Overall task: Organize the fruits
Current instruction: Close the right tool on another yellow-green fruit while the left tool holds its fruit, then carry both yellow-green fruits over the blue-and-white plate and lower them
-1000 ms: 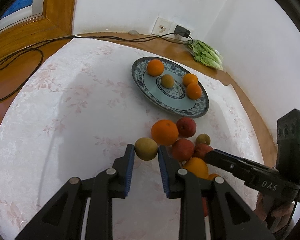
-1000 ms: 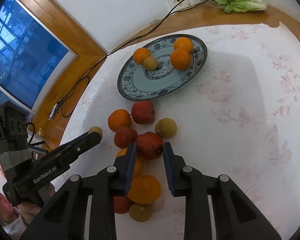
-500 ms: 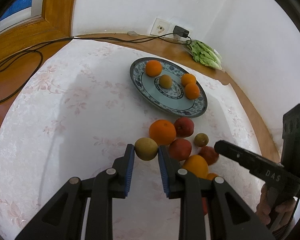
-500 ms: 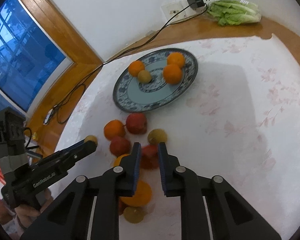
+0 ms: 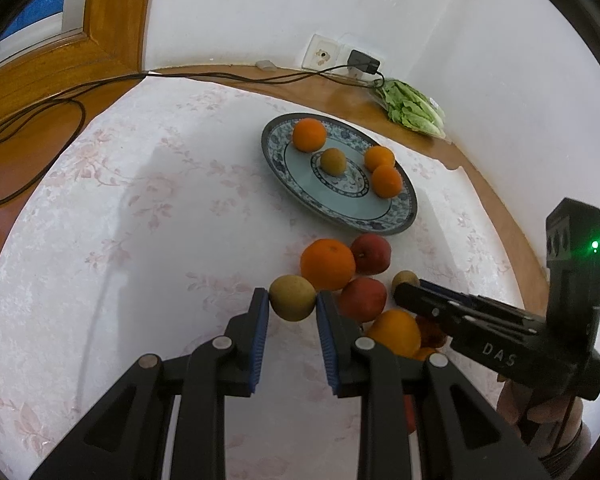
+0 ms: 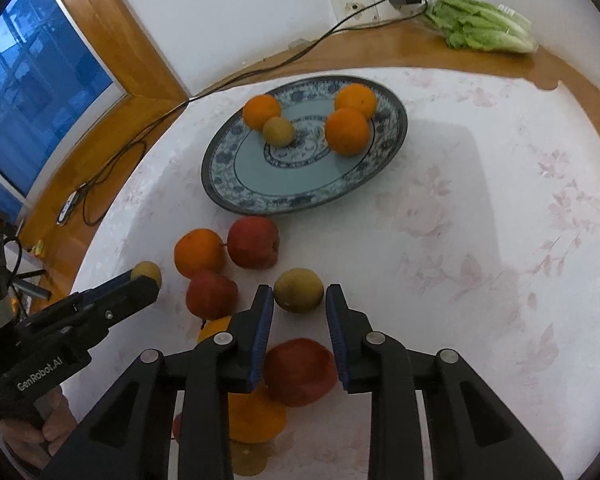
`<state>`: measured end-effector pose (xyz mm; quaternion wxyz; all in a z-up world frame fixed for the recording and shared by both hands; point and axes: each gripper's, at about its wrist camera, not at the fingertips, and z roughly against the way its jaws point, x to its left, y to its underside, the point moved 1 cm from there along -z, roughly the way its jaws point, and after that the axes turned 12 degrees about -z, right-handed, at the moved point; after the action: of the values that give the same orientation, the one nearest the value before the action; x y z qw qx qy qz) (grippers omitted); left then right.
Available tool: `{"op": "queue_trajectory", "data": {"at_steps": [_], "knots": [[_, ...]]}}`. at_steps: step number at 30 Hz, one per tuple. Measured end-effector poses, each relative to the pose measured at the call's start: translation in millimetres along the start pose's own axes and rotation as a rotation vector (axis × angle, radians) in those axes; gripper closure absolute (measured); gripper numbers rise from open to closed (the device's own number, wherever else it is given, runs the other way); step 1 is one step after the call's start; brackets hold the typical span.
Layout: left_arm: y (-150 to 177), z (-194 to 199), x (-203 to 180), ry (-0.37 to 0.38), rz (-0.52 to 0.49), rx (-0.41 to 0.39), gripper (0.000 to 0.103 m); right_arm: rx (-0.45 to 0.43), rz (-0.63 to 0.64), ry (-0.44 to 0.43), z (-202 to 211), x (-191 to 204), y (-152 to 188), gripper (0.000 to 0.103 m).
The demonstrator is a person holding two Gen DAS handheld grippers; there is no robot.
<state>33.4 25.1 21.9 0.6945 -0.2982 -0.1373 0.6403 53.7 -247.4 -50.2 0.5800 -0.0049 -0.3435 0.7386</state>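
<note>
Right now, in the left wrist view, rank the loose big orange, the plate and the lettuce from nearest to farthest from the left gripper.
1. Big orange, just ahead, slightly right.
2. Plate, farther back on the cloth.
3. Lettuce, against the wall.

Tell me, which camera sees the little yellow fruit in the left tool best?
The left wrist view: the yellow fruit sits whole and close, pinched in the left tool. The right wrist view shows only a bit of it, peeking out beyond that tool's tip.
</note>
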Motion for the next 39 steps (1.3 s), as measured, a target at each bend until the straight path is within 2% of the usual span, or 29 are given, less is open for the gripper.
{"op": "queue_trajectory", "data": {"at_steps": [8,22,39], "knots": [[-7,0,-3,-0.005,-0.025,-0.006,0.078,-0.034,0.038,-0.021,14,8,-4,0.076],[-45,-1,-14,-0.029,-0.110,-0.059,0.078,-0.097,0.043,-0.039,24,14,-32,0.076],[-82,-46,-21,-0.048,-0.151,-0.041,0.078,-0.141,0.083,-0.009,5,19,-60,0.076]]}}
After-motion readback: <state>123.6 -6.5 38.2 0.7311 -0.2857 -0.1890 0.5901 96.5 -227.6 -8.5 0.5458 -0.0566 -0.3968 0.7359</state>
